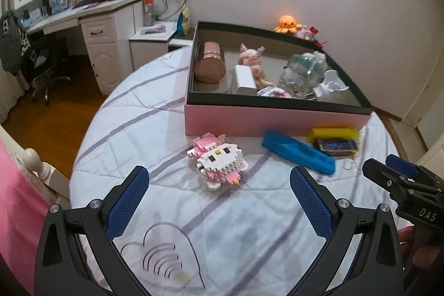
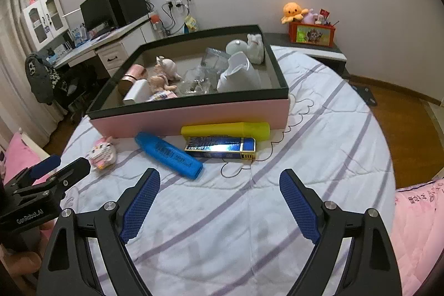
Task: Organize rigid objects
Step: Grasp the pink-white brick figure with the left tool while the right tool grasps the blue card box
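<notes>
A pink-and-white brick-built cat figure [image 1: 217,162] lies on the white striped bedcover, just ahead of my open, empty left gripper [image 1: 219,187]; it also shows in the right wrist view [image 2: 101,153]. A blue highlighter [image 2: 169,156], a yellow highlighter [image 2: 224,131] and a blue-and-gold lighter [image 2: 220,147] lie in front of the pink box [image 2: 194,115], ahead of my open, empty right gripper [image 2: 219,189]. The same blue highlighter [image 1: 298,151] shows in the left wrist view. The box [image 1: 272,119] holds a pink cylinder, a doll, a white block, clear plastic and white items.
A bedside table with an orange toy bin [image 2: 312,32] and an orange octopus plush [image 2: 294,11] stands behind the bed. A desk [image 1: 91,18] with monitor and chair is at far left. Pink bedding [image 2: 419,218] lies at the right. The bed edge drops to wooden floor.
</notes>
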### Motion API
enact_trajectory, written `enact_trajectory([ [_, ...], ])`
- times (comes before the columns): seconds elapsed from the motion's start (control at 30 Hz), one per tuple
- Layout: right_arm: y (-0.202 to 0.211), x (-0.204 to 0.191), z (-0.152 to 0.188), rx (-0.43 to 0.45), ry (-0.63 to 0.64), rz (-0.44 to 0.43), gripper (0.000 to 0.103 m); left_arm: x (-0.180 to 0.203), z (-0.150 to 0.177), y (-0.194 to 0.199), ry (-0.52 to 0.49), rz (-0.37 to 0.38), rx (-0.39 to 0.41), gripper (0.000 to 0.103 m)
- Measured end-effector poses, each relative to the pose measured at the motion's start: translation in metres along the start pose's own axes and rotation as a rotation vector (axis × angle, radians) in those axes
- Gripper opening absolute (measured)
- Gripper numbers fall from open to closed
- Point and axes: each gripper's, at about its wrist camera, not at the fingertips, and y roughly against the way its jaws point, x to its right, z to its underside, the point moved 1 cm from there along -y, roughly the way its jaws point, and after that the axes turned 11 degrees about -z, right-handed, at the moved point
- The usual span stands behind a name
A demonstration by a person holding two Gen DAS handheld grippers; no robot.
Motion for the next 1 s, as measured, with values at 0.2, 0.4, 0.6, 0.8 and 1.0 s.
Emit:
enact_trajectory([
  [0.2, -0.031, 0.008, -0.009, -0.044, -0.031, -0.001, 0.089, -0.002, -0.006, -0.031, 0.014, -0.013, -0.05, 0.103],
  [0.4, -0.06, 0.011, -0.013, -0.088, -0.048, -0.006, 0.089, 0.0, -0.007, -0.059, -0.009, -0.04, -0.084, 0.103],
  [0.6, -0.068, 0.01, -0.016, -0.084, -0.027, 0.037, 0.089, 0.006, -0.011, -0.06, -0.044, -0.029, -0.068, 0.091],
  [0.8, -0.067, -0.002, -0.004, -0.093, 0.07, 0.107, 0.084, 0.005, -0.009, -0.054, -0.065, -0.02, -0.046, 0.06],
  [1.0, -0.052, 0.005, -0.001, -0.07, 0.039, 0.043, 0.084, 0.0, -0.005, -0.046, -0.053, 0.007, -0.038, 0.059],
])
